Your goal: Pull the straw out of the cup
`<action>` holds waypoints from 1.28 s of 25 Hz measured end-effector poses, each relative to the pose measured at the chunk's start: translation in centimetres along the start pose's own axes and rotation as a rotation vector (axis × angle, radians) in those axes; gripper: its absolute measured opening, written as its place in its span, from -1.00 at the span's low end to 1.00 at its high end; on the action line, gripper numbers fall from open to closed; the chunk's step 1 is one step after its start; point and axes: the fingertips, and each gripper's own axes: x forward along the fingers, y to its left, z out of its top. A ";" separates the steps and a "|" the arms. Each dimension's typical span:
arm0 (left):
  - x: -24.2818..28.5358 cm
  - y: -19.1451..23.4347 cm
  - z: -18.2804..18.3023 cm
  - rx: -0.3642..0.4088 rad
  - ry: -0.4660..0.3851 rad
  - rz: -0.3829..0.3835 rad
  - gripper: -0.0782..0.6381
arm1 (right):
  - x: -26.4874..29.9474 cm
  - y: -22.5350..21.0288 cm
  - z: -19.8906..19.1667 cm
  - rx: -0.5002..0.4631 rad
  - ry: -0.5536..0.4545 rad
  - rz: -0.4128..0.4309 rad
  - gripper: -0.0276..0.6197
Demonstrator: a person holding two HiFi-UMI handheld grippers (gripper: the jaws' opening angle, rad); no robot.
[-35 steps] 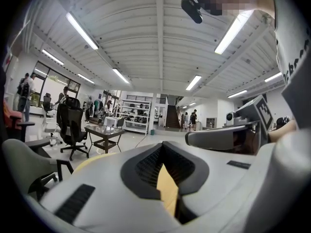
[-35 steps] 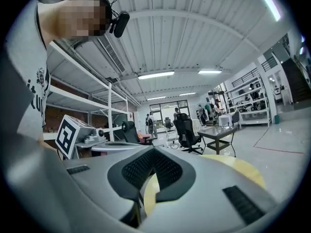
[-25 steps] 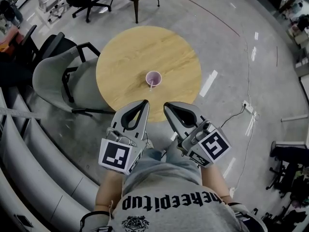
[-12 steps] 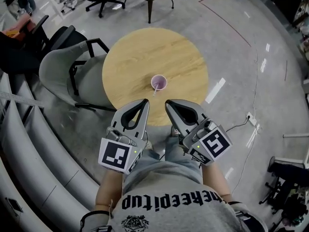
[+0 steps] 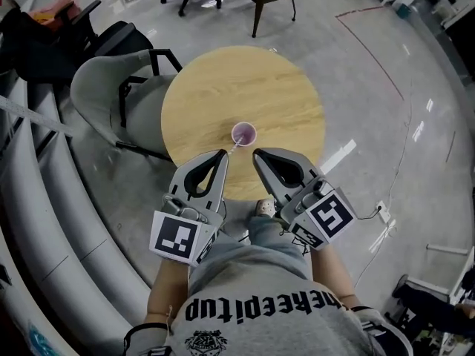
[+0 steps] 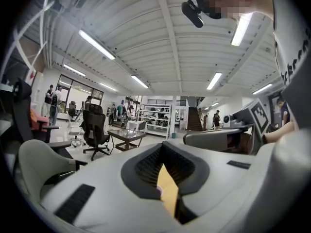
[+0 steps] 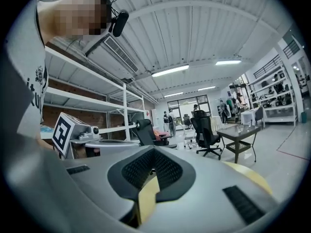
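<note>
The left gripper is big, smooth and light grey, with dark bumpy pads. Its two jaws meet at the tips, with nothing pinched there. Through the hole between the pads a bit of yellow wooden worktop shows. The grey right gripper sits just beside it. Farther off stand a black wheeled office chair and a low glass-topped table. Long strip lights glow on the white ceiling.

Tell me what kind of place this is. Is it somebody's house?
Probably not a house. It looks like a big open office or workshop: there are wheeled office chairs, metal storage shelves along a wall, and long strip lights on a high ceiling.
</note>
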 end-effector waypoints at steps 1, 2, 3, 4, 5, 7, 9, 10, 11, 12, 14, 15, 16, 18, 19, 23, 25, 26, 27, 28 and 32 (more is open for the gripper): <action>0.1 -0.1 0.1 0.000 0.001 0.015 -0.71 | 0.0 -0.3 0.1 0.001 0.002 0.013 -0.88; 0.2 -0.1 0.0 -0.001 0.007 0.030 -0.71 | 0.0 -0.6 0.1 0.003 0.003 0.027 -0.88; 0.3 -0.2 -0.1 -0.004 0.020 0.045 -0.72 | 0.1 -0.8 0.0 0.004 0.005 0.042 -0.88; 0.3 -0.3 -0.3 -0.008 0.033 0.061 -0.72 | 0.1 -1.0 0.0 0.005 0.006 0.058 -0.88; 0.2 -0.4 -0.4 -0.009 0.039 0.078 -0.72 | 0.2 -1.1 -0.1 0.005 0.008 0.075 -0.88; 0.1 -0.2 -0.2 -0.005 0.025 0.120 -0.71 | 0.5 -1.3 -0.2 0.004 0.015 0.111 -0.88; -0.2 0.3 0.0 -0.004 0.009 0.166 -0.71 | 0.9 -1.4 -0.3 0.002 0.022 0.147 -0.88; -0.4 0.5 0.0 -0.007 0.009 0.189 -0.71 | 1.2 -1.5 -0.4 0.001 0.027 0.165 -0.88; -0.5 0.6 -0.1 -0.010 0.011 0.212 -0.72 | 1.4 -1.5 -0.5 0.000 0.032 0.183 -0.88; -0.7 0.7 -0.3 -0.012 0.013 0.234 -0.72 | 1.6 -1.5 -0.6 -0.001 0.037 0.201 -0.88; -1.1 0.8 -0.6 -0.020 0.013 0.275 -0.71 | 1.9 -1.5 -1.0 -0.004 0.047 0.237 -0.88; -1.3 0.8 -0.9 -0.024 0.012 0.294 -0.71 | 2.1 -1.4 -1.2 -0.006 0.052 0.254 -0.88; -1.5 0.8 -1.1 -0.029 0.010 0.313 -0.72 | 2.2 -1.3 -1.5 -0.008 0.057 0.270 -0.88; -1.8 0.8 -1.6 -0.039 0.007 0.347 -0.71 | 2.4 -1.3 -1.9 -0.012 0.068 0.299 -0.88; -1.9 0.7 -1.7 -0.045 0.007 0.364 -0.71 | 2.4 -1.3 -2.0 -0.014 0.074 0.314 -0.88; -1.8 0.0 -1.4 -0.063 0.004 0.423 -0.72 | 1.9 -1.7 -1.9 -0.020 0.095 0.364 -0.88; -1.8 -0.2 -1.7 -0.066 0.003 0.440 -0.71 | 1.9 -1.8 -2.3 -0.024 0.102 0.378 -0.88; -1.8 -0.2 -1.8 -0.066 0.002 0.449 -0.71 | 1.9 -1.9 -2.5 -0.026 0.105 0.386 -0.88; -1.8 -0.3 -1.9 -0.067 0.001 0.458 -0.72 | 1.9 -1.9 -2.6 -0.029 0.107 0.395 -0.88; -1.8 -0.5 -1.9 -0.067 -0.001 0.469 -0.72 | 1.8 -2.0 -2.7 -0.032 0.110 0.405 -0.88; -1.8 -1.0 -1.9 -0.072 -0.005 0.519 -0.71 | 1.8 -2.3 -3.5 -0.050 0.136 0.441 -0.88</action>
